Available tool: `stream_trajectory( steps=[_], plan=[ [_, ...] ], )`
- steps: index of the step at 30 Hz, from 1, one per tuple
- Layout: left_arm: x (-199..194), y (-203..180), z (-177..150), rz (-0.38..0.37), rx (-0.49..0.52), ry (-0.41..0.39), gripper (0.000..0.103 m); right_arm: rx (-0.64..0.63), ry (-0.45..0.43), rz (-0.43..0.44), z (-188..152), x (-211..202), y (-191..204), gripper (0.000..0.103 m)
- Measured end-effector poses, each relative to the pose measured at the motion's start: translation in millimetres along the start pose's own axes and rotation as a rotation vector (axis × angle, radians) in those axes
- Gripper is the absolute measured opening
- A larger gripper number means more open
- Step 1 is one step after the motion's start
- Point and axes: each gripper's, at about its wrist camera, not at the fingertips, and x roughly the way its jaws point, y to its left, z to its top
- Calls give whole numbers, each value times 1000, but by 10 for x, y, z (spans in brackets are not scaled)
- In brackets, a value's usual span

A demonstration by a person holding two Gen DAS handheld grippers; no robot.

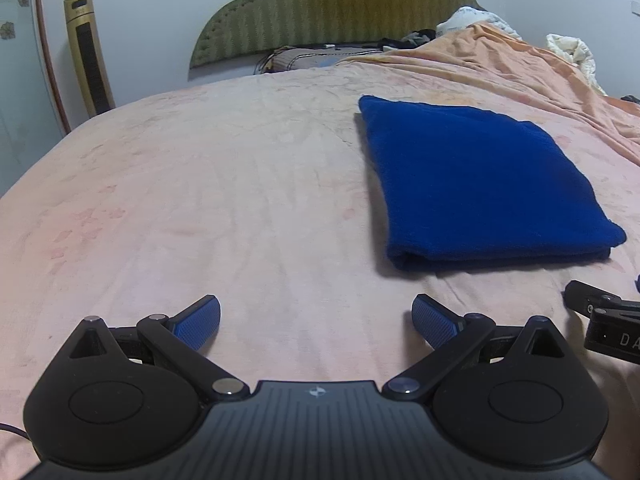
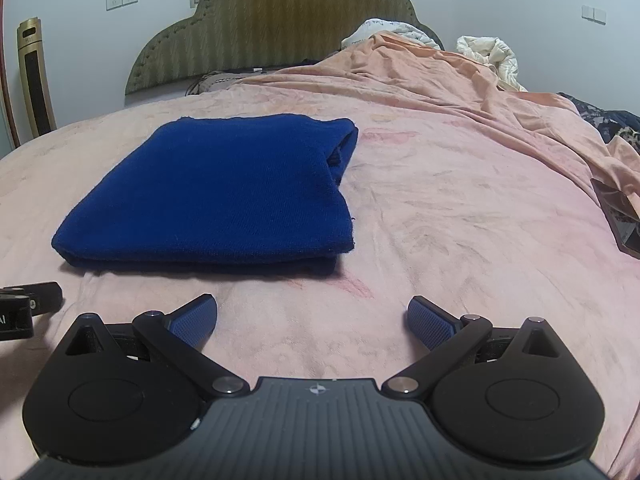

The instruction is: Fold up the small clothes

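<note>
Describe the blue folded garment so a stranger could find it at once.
Start at the wide bed with the pink sheet and green padded headboard. In the flat near part, ahead of both open grippers, lies the blue folded garment. It is the only deep-blue, squared-off piece; the orange blanket behind is rumpled.

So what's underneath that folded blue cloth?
The blue cloth lies flat on the pink bedsheet. Only sheet shows around its edges; whatever is directly beneath it, or between its folded layers, is covered.
</note>
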Motion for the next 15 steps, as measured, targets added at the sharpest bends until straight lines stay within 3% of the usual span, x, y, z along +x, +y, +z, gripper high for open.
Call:
stream_trajectory(
  steps=[15],
  plan=[
    [-28,19,26,-3,8,3,103,-21,5,-5,-2,9,39,103]
  ],
)
